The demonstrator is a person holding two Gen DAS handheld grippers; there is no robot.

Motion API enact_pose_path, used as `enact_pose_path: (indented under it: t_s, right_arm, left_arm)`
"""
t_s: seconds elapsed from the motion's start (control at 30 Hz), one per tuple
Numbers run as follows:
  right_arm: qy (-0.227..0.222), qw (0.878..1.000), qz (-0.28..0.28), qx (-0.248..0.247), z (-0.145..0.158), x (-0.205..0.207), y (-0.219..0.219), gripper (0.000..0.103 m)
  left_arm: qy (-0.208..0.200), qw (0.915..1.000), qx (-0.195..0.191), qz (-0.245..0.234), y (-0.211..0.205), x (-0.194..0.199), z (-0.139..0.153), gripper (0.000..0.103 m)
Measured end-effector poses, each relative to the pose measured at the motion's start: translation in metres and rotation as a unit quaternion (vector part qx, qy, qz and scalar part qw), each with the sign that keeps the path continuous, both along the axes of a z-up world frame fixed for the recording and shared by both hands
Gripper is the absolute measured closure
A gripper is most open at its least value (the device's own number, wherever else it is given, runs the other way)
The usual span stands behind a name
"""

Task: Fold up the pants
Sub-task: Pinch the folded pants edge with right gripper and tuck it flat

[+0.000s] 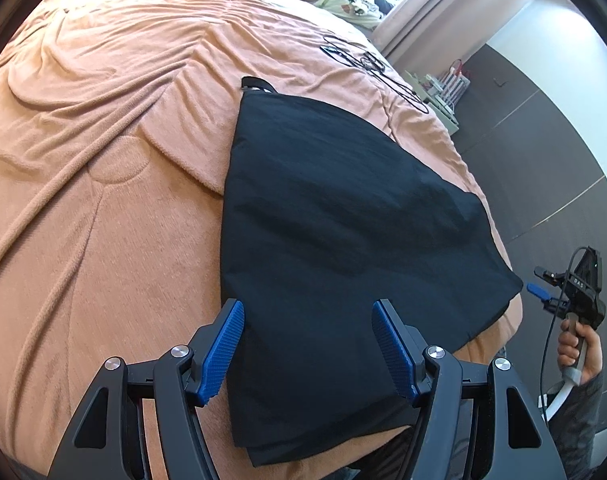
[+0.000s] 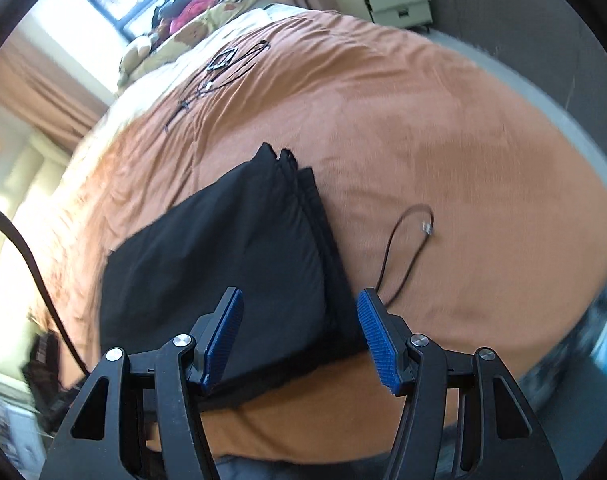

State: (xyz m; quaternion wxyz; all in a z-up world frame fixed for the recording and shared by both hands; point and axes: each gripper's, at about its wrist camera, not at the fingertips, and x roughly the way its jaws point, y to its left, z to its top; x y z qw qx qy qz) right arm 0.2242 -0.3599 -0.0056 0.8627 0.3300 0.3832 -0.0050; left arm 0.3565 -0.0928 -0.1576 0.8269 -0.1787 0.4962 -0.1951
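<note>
Nearest in the left wrist view, the left gripper [image 1: 308, 350] hangs over the near edge of the pants [image 1: 343, 240] with its jaws released — nothing between the pads. In its own view the right gripper [image 2: 299, 336] is likewise spread wide above the stacked edge of the cloth, gripping nothing. The black pants lie folded into a compact layered packet on the orange blanket [image 1: 103, 160], near the bed's edge. Beyond them a loose cable [image 2: 403, 248] lies just beside the fold. The folding looks nearly finished; the next move probably calls for a last fold or smoothing, taking all layers together.
</note>
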Motion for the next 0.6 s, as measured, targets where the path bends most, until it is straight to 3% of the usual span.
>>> enact_pose_path:
  t_s: [0.2, 0.47, 0.6]
  right_arm:
    - [0.002, 0.997, -0.001, 0.079, -0.028, -0.012, -0.010, 0.045]
    - [-0.005, 0.989, -0.013, 0.148, -0.059, 0.000, -0.034, 0.045]
    - [-0.002, 0.988, -0.029, 0.153, -0.068, 0.006, -0.045, 0.045]
  left_arm:
    - [0.016, 0.9999, -0.001, 0.002, -0.001, -0.008, -0.005, 0.034]
    - [0.018, 0.9998, -0.003, 0.005, 0.005, -0.019, -0.003, 0.034]
    - [0.014, 0.9998, -0.006, 0.013, 0.010, -0.022, 0.001, 0.034]
